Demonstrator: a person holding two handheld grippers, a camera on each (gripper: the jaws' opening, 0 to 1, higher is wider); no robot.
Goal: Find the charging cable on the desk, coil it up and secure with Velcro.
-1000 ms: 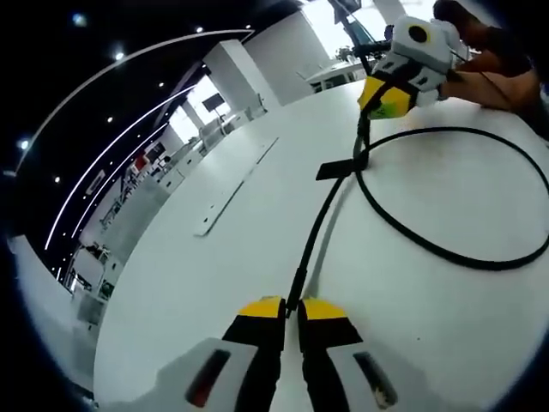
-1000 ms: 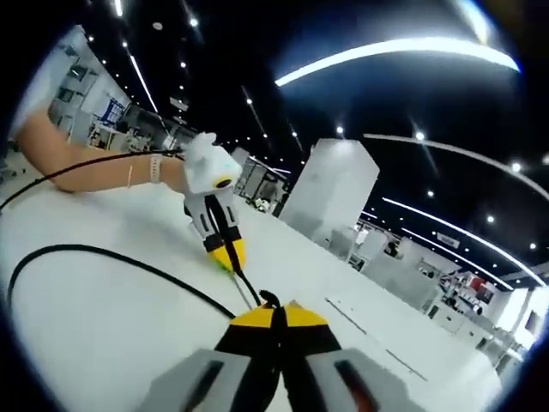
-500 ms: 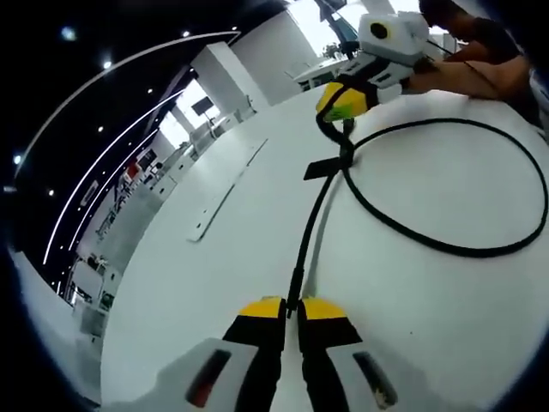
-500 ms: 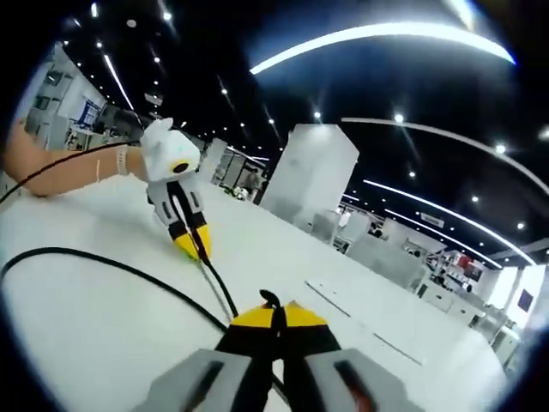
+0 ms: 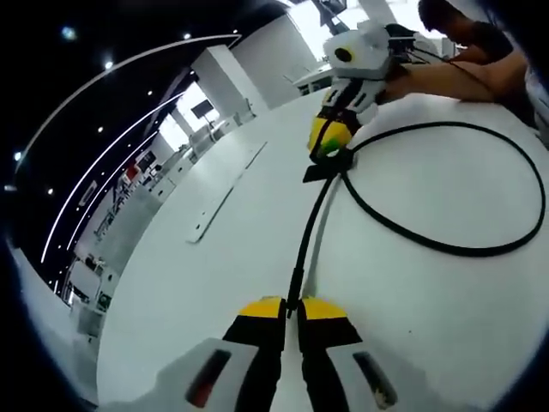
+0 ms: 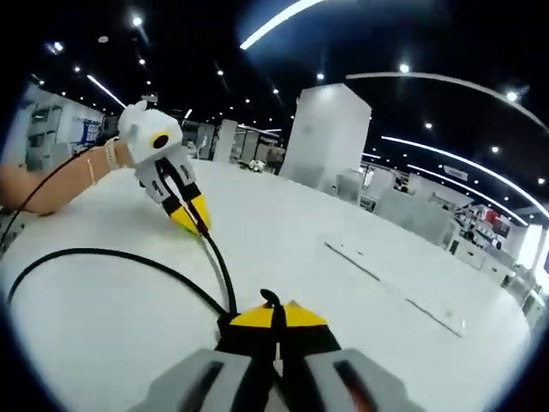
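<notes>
My left hand-held gripper [image 5: 290,311] pinches one cable [image 5: 446,247] end at lower centre. My right hand-held gripper [image 6: 276,316] pinches it beside the Velcro tab [image 5: 324,170]. The cable looks light and limp, so I judge short regrips best.

Each hand-held gripper [image 5: 290,311] [image 6: 274,316] had yellow-tipped black jaws on grey bodies; the right hand-held gripper [image 5: 330,137] carried a white housing. A thin bracelet [image 6: 111,153] circled the person's bare wrist.
</notes>
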